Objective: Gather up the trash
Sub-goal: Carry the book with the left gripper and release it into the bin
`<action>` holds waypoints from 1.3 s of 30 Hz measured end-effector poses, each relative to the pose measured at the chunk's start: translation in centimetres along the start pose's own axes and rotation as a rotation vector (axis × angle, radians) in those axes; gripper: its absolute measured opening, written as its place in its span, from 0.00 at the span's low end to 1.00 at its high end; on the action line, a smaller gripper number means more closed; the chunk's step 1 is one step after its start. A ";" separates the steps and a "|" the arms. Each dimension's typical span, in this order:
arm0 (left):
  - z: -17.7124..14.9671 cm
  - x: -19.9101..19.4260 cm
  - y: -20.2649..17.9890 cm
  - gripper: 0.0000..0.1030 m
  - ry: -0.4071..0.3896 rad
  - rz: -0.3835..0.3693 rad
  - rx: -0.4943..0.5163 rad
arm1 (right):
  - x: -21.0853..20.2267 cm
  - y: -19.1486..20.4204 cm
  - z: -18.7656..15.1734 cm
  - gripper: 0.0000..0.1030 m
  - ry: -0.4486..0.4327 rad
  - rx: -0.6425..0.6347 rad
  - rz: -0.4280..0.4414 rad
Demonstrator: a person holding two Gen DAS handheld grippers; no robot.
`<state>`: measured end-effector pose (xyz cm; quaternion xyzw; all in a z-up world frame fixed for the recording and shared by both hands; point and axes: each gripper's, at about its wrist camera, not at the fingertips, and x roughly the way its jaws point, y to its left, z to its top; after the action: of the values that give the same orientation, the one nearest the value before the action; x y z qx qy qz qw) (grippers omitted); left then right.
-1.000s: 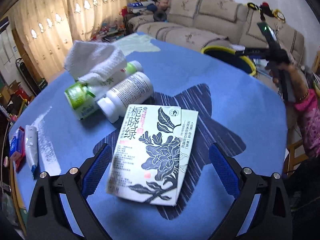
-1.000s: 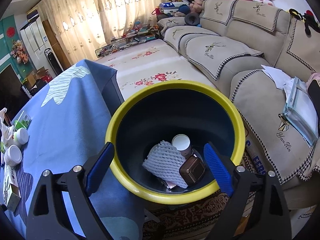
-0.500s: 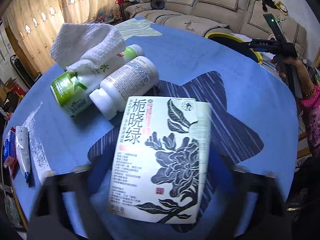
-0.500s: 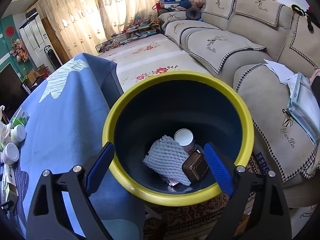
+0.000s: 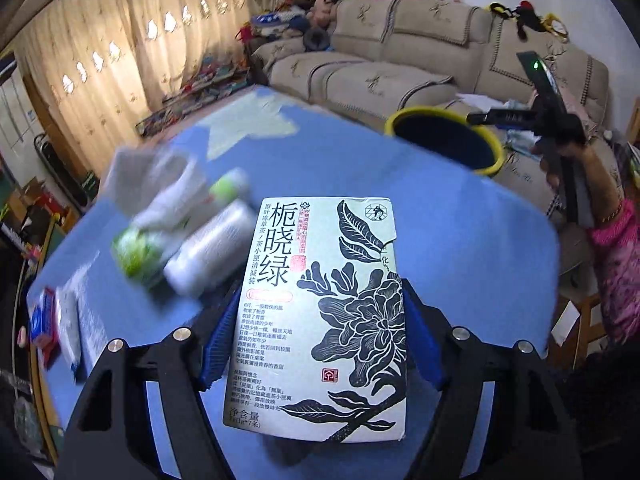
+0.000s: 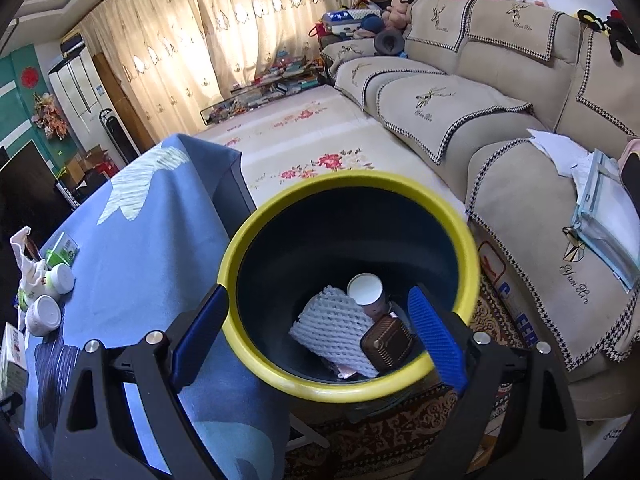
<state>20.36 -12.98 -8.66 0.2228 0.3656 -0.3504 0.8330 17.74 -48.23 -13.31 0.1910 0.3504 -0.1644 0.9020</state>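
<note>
Left gripper (image 5: 316, 344) is clamped on the tea box (image 5: 320, 316), both blue pads pressed against its long sides. The box appears raised off the blue tablecloth (image 5: 460, 240), printed face up toward the camera. Landmark: yellow-rimmed bin (image 6: 348, 280). In the left wrist view the bin sits beyond the far table edge from the box, well apart. Two white bottles (image 5: 192, 236) and a white cloth (image 5: 148, 176) lie on the table on the side of the box away from the bin, blurred. Right gripper (image 6: 320, 336) hangs over the bin's near rim, fingers wide apart, nothing between them. Inside the bin: white foam net (image 6: 332, 332), paper cup (image 6: 366, 290), brown ribbed item (image 6: 386, 344). Sofa (image 6: 500, 120) stands behind the bin.
</note>
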 end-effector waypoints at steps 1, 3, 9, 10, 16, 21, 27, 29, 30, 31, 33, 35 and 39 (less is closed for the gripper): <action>1.0 0.2 -0.7 0.71 -0.011 -0.014 0.004 | -0.3 -0.5 0.0 0.84 -0.006 0.003 -0.005; 2.7 0.7 -1.9 0.71 -0.031 -0.040 0.011 | -0.8 -1.6 0.1 0.84 -0.016 0.010 -0.019; 9.1 4.6 -6.9 0.71 -0.040 -0.150 0.047 | -2.0 -5.1 -0.1 0.84 -0.037 0.052 -0.027; 9.9 5.3 -7.7 0.71 -0.041 -0.165 0.057 | -2.2 -5.7 -0.2 0.84 -0.038 0.058 -0.029; 15.1 10.3 -13.1 0.71 -0.027 -0.217 0.133 | -3.5 -9.5 -0.7 0.84 -0.056 0.098 -0.041; 19.0 15.0 -16.3 0.71 0.008 -0.230 0.165 | -4.1 -12.0 -1.3 0.84 -0.064 0.133 -0.041; 22.2 19.4 -18.9 0.71 0.043 -0.243 0.171 | -3.6 -14.1 -1.7 0.84 -0.055 0.179 -0.044; 22.6 20.5 -19.1 0.72 0.048 -0.241 0.162 | -3.3 -14.4 -1.7 0.84 -0.048 0.186 -0.046; 23.1 21.2 -19.2 0.74 0.050 -0.233 0.149 | -3.2 -14.5 -1.7 0.84 -0.045 0.190 -0.046; 23.1 21.4 -19.1 0.76 0.049 -0.228 0.137 | -3.1 -14.6 -1.8 0.84 -0.041 0.194 -0.044; 23.4 21.4 -18.8 0.80 0.033 -0.227 0.105 | -2.9 -14.5 -1.9 0.84 -0.036 0.195 -0.042; 23.3 20.8 -18.1 0.83 0.013 -0.234 0.082 | -2.8 -14.3 -1.8 0.84 -0.033 0.190 -0.041; 22.5 18.2 -16.1 0.83 -0.061 -0.229 0.023 | -2.8 -13.3 -1.7 0.84 -0.031 0.173 -0.032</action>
<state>27.35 -45.29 -10.16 0.1783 0.3591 -0.4541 0.7956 9.07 -58.54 -15.56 0.2598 0.3237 -0.2116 0.8848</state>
